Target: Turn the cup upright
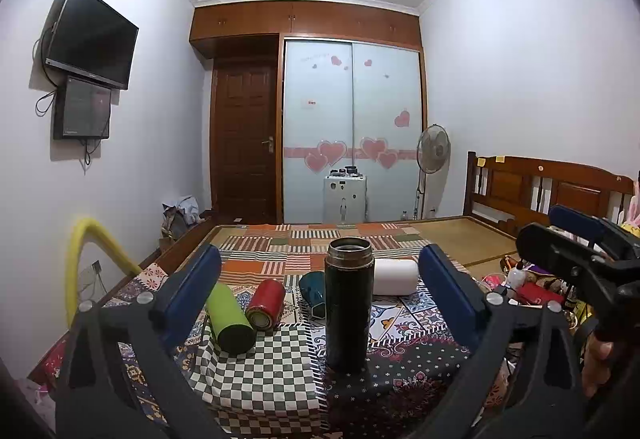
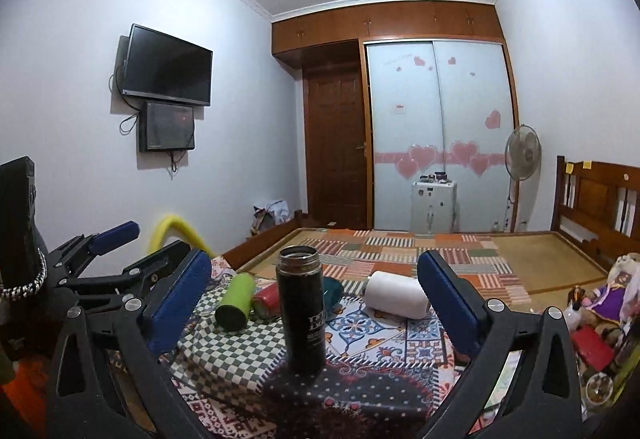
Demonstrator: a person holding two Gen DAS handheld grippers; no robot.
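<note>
A tall black cup [image 1: 347, 305], a slim steel-rimmed flask with its mouth open at the top, stands upright on a patchwork cloth [image 1: 256, 367] spread over the bed [image 1: 460, 239]. White lettering shows on its side in the right wrist view. Behind it four cups lie on their sides: green [image 1: 230, 319], red [image 1: 266, 303], teal [image 1: 312, 289] and white [image 1: 394, 276]. The left claw [image 1: 320, 299] and right claw [image 2: 316, 303] are both released, blue pads spread wide, touching nothing.
</note>
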